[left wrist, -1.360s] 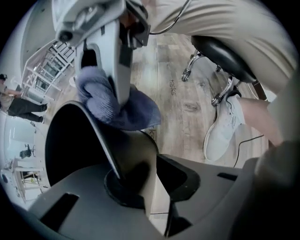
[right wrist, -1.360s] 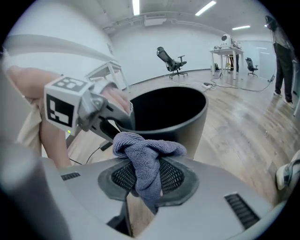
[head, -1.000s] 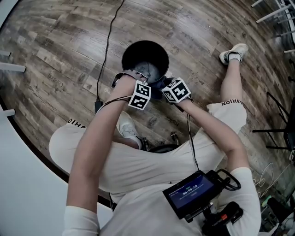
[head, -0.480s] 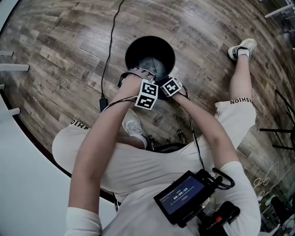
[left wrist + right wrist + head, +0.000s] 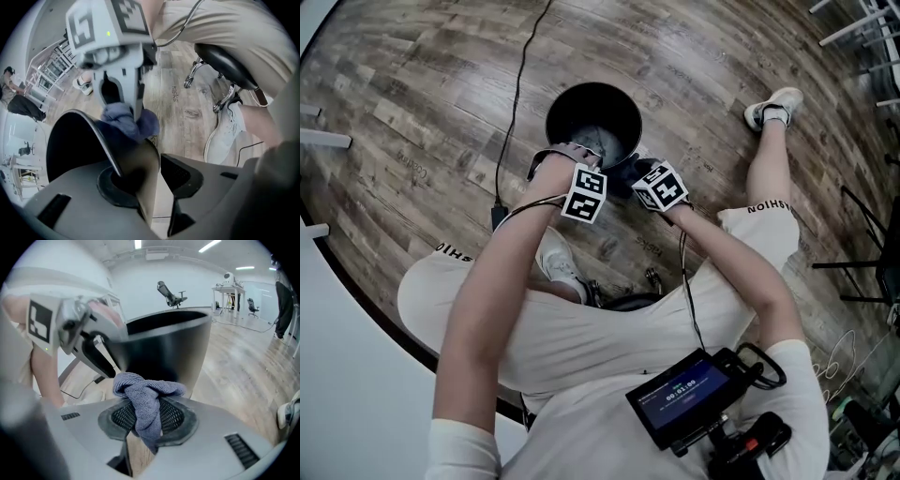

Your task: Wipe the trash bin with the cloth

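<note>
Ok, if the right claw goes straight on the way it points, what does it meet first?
Likely the trash bin: its black outer wall stands directly ahead of the right claw, below the rim. The cloth clamped in the claw would touch it first. The gap looks small; depth is unclear.

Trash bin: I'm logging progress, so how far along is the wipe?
Done: the right tool has the cloth gripped. In hand: the cloth is at the outer wall of the trash bin near the rim, while the left tool, whose jaws have just been opening, straddles that rim. Left: no wiped patches show, so most wiping probably remains.
</note>
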The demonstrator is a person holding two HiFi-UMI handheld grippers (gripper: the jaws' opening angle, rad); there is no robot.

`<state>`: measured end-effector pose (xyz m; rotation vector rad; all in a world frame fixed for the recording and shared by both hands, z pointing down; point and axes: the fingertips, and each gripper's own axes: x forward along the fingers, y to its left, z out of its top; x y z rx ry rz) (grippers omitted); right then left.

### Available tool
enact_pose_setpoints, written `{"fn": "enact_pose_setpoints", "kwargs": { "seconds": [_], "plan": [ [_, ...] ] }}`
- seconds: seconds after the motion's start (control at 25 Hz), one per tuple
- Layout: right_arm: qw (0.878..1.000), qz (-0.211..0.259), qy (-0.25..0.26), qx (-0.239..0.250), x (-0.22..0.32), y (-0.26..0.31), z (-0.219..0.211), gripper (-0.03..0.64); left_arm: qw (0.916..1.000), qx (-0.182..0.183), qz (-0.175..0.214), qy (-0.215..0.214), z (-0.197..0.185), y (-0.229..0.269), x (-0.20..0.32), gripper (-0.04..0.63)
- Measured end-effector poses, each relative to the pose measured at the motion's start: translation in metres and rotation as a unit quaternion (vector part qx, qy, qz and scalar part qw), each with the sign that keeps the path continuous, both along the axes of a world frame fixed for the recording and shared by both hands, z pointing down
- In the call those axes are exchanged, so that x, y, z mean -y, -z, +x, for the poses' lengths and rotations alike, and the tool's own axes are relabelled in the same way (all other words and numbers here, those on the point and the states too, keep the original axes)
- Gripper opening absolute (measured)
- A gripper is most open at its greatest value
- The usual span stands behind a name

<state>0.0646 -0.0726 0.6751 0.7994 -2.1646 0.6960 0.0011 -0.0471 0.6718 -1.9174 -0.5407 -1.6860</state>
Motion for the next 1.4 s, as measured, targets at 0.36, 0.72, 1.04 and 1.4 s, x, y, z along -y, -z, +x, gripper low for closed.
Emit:
{"fn": "enact_pose_setpoints", "kwargs": {
  "seconds": [0.36, 0.72, 1.04, 1.4],
  "plan": [
    [1.000, -0.001, 0.008, 0.012, -0.006, 0.059, -0.020, 0.109, 0.9996, 0.008, 0.025, -0.006, -0.003, -0.005, 0.005, 0.064],
    [0.997, -0.074, -0.012, -0.024, 0.002, -0.080, -0.013, 0.109, 0.9988, -0.021, 0.012, 0.042, 0.017, -0.001, 0.010, 0.063],
    [0.994, -0.077, -0.056, -0.048, 0.005, -0.151, 0.002, 0.109, 0.9982, -0.029, 0.021, 0.047, 0.022, -0.003, 0.012, 0.064],
    [0.998, -0.059, -0.032, -0.006, 0.006, -0.046, 0.016, 0.109, 0.9999, -0.009, 0.012, -0.005, -0.001, 0.007, 0.011, 0.110]
  ]
}}
